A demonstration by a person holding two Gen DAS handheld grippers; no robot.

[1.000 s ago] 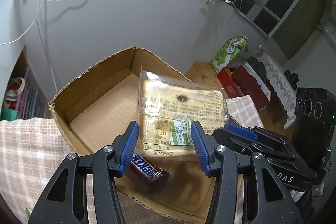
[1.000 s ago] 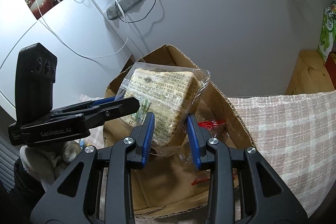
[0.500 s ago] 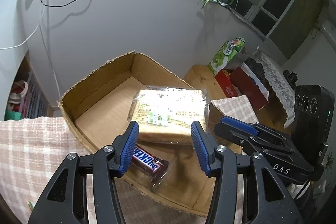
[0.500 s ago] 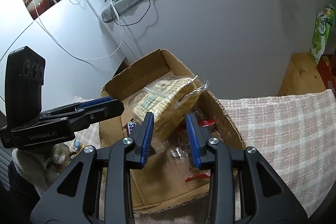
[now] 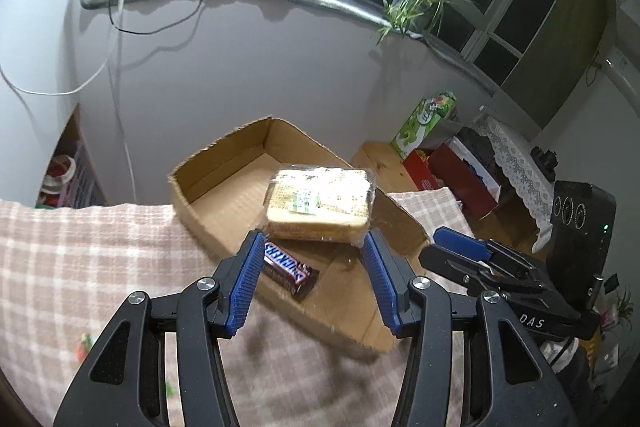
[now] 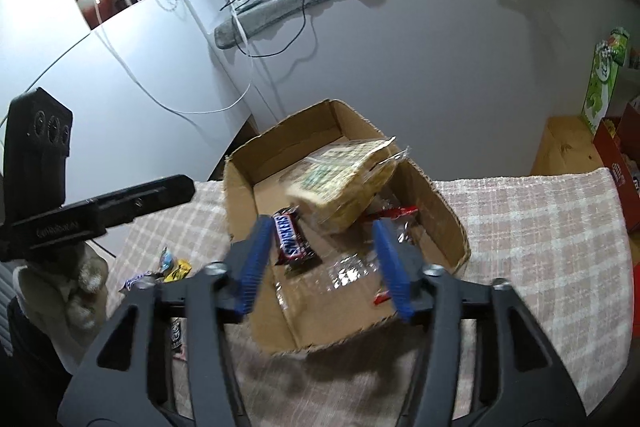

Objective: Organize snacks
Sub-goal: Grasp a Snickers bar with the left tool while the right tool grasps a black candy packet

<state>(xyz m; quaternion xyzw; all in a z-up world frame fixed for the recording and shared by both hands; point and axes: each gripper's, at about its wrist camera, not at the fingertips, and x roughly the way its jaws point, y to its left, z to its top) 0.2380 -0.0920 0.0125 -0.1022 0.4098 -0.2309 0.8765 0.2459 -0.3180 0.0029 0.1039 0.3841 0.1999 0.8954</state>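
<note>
A clear-wrapped bread pack (image 5: 320, 203) lies in the open cardboard box (image 5: 180, 183), partly over a Snickers bar (image 5: 288, 267). My left gripper (image 5: 313, 243) hovers open just in front of the pack, with nothing between its pads. In the right wrist view the bread pack (image 6: 344, 187) leans tilted in the box (image 6: 236, 163), beside the Snickers bar (image 6: 292, 239) and a red wrapper (image 6: 392, 213). My right gripper (image 6: 320, 227) is held above the box's near part. Its jaws are opening and grip nothing. The two grippers hang side by side.
A checked cloth (image 6: 520, 227) covers the table under the box. Loose sweets (image 6: 172, 265) lie on it left of the box. Clear wrappers (image 6: 348, 267) rest on the box floor. A green carton (image 5: 424, 123) and a red box (image 5: 452, 167) stand beyond the table's right end.
The bread pack, upright between the right fingers a second ago, has dropped into the box. Both grippers have drawn back and up, and the right jaws have widened.
</note>
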